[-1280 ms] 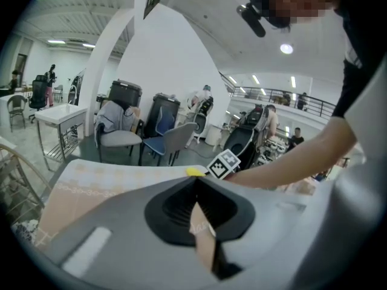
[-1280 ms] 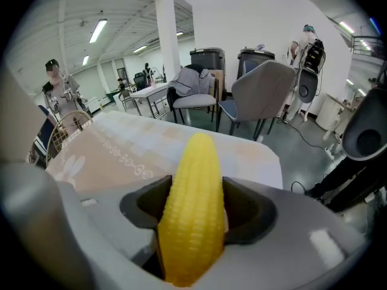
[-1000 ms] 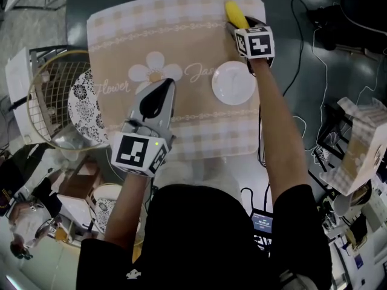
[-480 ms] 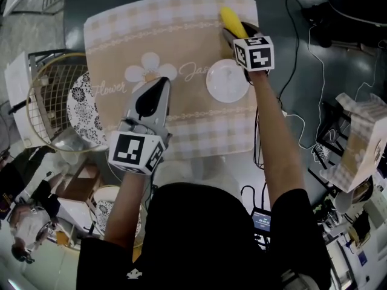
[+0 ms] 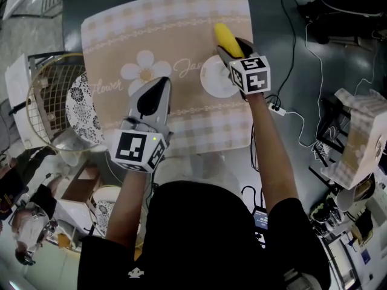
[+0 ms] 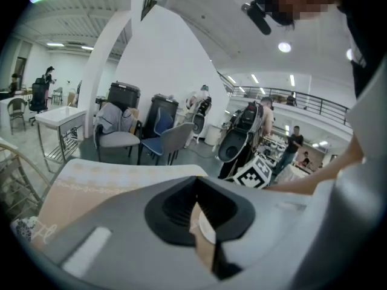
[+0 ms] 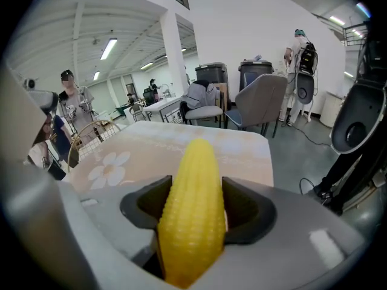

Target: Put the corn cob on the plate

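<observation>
The yellow corn cob (image 5: 227, 38) (image 7: 192, 210) is clamped between the jaws of my right gripper (image 5: 233, 47) (image 7: 193, 222), its tip sticking out forward. In the head view this gripper hangs over the far edge of the small white plate (image 5: 214, 80), which lies on the beige flower tablecloth (image 5: 151, 35). My left gripper (image 5: 151, 101) (image 6: 202, 228) hovers over the cloth to the left of the plate, jaws closed together with nothing in them.
A wire basket (image 5: 51, 98) with a patterned plate (image 5: 81, 104) stands left of the table. Cables (image 5: 293, 53) run over the floor on the right, near a cardboard box (image 5: 360, 138). Chairs and bins (image 7: 254, 95) stand beyond the table's far edge.
My right gripper has carried the corn cob back from the table's far right corner toward me, to above the plate. The left gripper has stayed in place.
</observation>
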A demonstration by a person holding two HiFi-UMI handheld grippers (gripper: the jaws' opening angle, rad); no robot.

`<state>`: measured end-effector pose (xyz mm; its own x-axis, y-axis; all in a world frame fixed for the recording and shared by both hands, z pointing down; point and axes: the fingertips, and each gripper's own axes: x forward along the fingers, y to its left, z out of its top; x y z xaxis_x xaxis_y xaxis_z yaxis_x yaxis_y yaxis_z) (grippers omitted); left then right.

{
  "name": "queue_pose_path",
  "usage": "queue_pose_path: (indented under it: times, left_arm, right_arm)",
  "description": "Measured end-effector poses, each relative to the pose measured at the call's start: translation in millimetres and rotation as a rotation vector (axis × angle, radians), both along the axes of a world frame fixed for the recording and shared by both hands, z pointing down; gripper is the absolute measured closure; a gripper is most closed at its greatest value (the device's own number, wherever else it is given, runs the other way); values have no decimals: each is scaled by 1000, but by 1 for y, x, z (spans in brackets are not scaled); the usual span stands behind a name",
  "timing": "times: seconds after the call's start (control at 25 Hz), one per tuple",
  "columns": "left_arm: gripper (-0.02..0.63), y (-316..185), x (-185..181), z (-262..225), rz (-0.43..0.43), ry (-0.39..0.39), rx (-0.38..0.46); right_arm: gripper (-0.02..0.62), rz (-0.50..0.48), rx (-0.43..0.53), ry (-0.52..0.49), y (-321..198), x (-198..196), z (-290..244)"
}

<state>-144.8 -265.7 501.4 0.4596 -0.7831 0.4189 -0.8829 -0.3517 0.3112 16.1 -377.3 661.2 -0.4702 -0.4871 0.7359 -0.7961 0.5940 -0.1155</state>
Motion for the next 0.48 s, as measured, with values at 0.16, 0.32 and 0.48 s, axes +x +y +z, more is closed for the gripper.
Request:
queue_pose_path:
  times: [0.16,0.32,0.48]
  left_arm:
    - [597,2,4,1,-5,-2,-4]
    - [597,4,8,0,-1,0,-5]
    - [597,3,9,-1,-9,1,-4]
  right_arm:
    - [337,-18,-5,-1,24,-1,-1]
    - [337,-25,-7,11,42,-1,-1]
    - [337,-25,-20,16,58,1,2]
